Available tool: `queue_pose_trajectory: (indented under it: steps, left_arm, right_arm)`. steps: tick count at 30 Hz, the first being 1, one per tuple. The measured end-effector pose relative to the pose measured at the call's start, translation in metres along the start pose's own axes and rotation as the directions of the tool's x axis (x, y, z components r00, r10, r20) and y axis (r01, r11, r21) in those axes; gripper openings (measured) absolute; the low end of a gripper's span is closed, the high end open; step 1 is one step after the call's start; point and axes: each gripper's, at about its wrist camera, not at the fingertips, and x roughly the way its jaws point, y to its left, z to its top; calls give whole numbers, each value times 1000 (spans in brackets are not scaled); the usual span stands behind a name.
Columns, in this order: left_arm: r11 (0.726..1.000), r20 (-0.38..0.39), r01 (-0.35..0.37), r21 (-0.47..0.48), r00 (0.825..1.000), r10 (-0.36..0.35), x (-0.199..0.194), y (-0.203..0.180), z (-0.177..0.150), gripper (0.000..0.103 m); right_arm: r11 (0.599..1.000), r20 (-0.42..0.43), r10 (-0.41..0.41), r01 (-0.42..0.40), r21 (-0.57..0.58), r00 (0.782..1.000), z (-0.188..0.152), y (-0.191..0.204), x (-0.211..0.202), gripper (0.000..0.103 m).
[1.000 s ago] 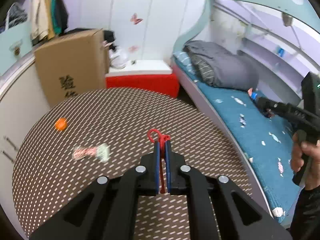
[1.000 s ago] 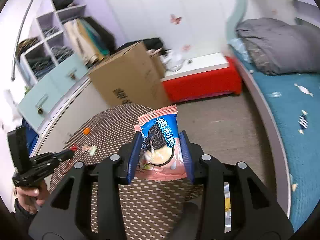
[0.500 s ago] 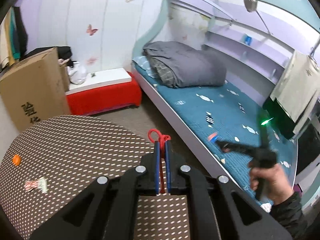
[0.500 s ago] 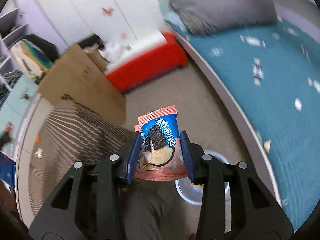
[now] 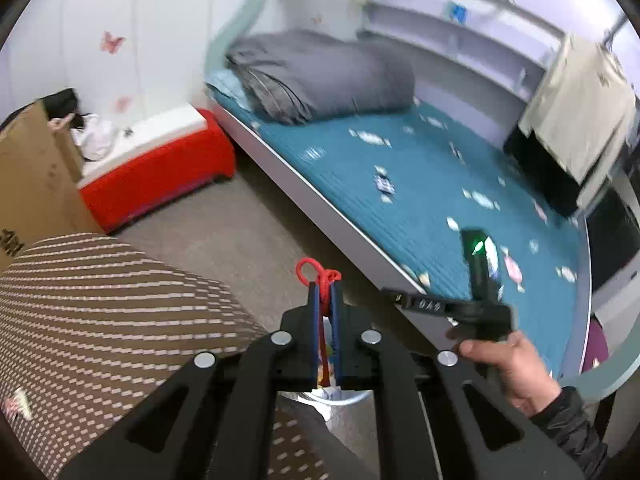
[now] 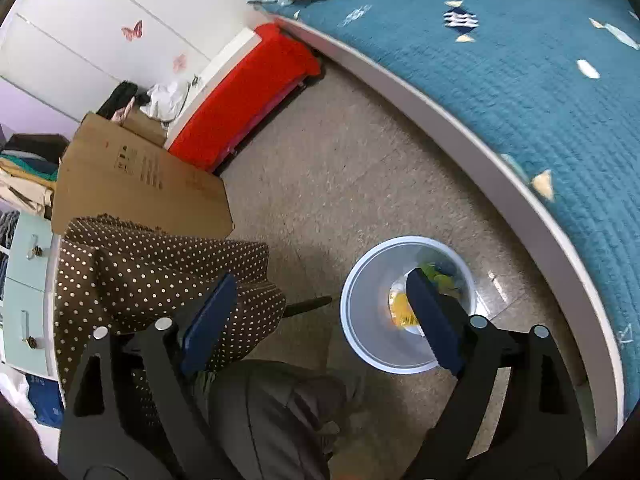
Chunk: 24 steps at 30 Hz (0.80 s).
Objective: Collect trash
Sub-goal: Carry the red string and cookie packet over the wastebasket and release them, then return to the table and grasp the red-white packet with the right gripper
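Right hand-held gripper (image 6: 320,312): my jaws are opening wide above the trash bin (image 6: 360,312) on the floor, nothing between the pads. Bin already holds yellow and green scraps. Left hand-held gripper (image 5: 328,300): pressed together, pinching a red twist-tie scrap (image 5: 318,274). It hangs over the floor beside the dotted counter (image 5: 100,300), near the bin's rim. Step in hand, as I judge it: dropping collected trash. Next: bring my left pads over the bin's mouth, then spread them.
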Motion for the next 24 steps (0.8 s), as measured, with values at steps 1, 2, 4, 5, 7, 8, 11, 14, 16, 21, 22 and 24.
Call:
queue_pose_trajectory:
  steps: [1, 2, 4, 5, 7, 8, 11, 14, 16, 21, 22, 24]
  left_arm:
    - [1000, -19, 9, 10, 1000, -8, 9, -5, 0, 5]
    - [1000, -37, 16, 21, 999, -16, 18, -10, 0, 5]
    - [998, -79, 32, 45, 996, -28, 39, -21, -1, 5]
    - [998, -104, 42, 54, 994, -36, 51, -27, -1, 5]
    - [996, -144, 59, 62, 988, -50, 68, -34, -3, 5]
    - [995, -162, 68, 67, 985, -56, 76, -39, -3, 5]
    - [993, -208, 89, 74, 975, -72, 97, -49, -6, 5]
    - [992, -248, 102, 77, 965, -80, 117, -57, -5, 8]
    - [993, -281, 77, 89, 958, -50, 129, -59, -5, 28]
    - [998, -265, 41, 50, 964, -26, 127, -48, -2, 86]
    - [998, -264, 44, 50, 964, -29, 124, -46, -1, 86]
    - [998, -243, 18, 67, 970, -1, 115, -43, 0, 86]
  right_arm:
    - [1000, 10, -3, 2, 10, 1000, 0, -5, -6, 87]
    - [1000, 18, -5, 5, 20, 1000, 1, -10, -12, 87]
    - [999, 43, -9, 8, 36, 999, 1, -19, -24, 88]
    - [999, 54, -13, 11, 41, 998, 1, -21, -30, 89]
    - [998, 66, -28, 24, 58, 997, 3, -26, -37, 90]
    - [997, 71, -38, 33, 71, 997, 2, -30, -40, 90]
    - [993, 87, -47, 37, 110, 995, 0, -42, -50, 91]
    - [993, 96, -65, 55, 104, 993, -2, -44, -57, 91]
    - [992, 104, -78, 67, 105, 991, -2, -44, -61, 91]
    - [993, 123, -74, 61, 101, 990, -1, -37, -69, 91]
    - [994, 126, -71, 60, 93, 989, -1, -34, -70, 91]
    - [995, 128, -65, 56, 79, 990, 0, -27, -71, 91]
